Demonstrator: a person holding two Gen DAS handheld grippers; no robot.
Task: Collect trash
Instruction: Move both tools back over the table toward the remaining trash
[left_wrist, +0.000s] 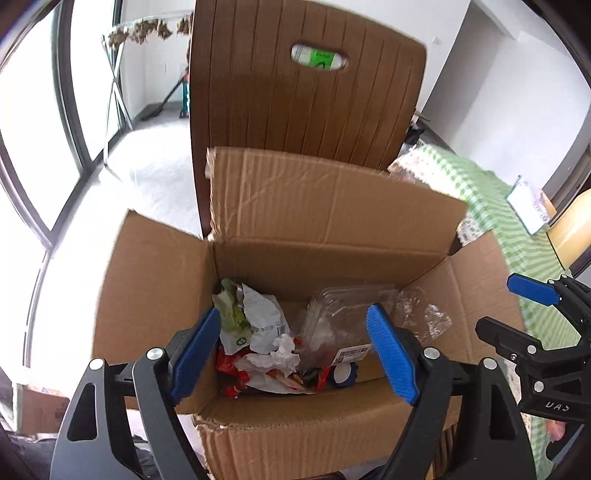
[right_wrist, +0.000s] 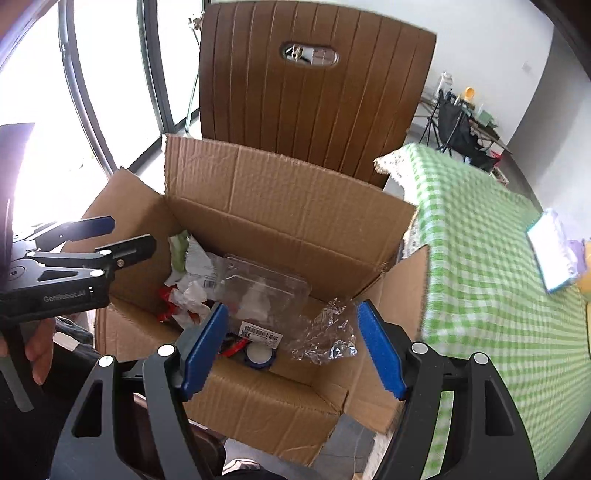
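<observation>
Your left gripper (left_wrist: 295, 354) and right gripper (right_wrist: 291, 350) both hang spread and empty above the cardboard box (left_wrist: 332, 229) of trash (left_wrist: 266, 350).

An open cardboard box (right_wrist: 280, 206), flaps spread, holds the trash: crumpled white paper (right_wrist: 192, 295) and red wrappers (left_wrist: 236, 365) toward its left wall, a clear plastic tray (right_wrist: 266, 284) in the middle, crinkled cellophane (right_wrist: 325, 336) by the right corner.
</observation>
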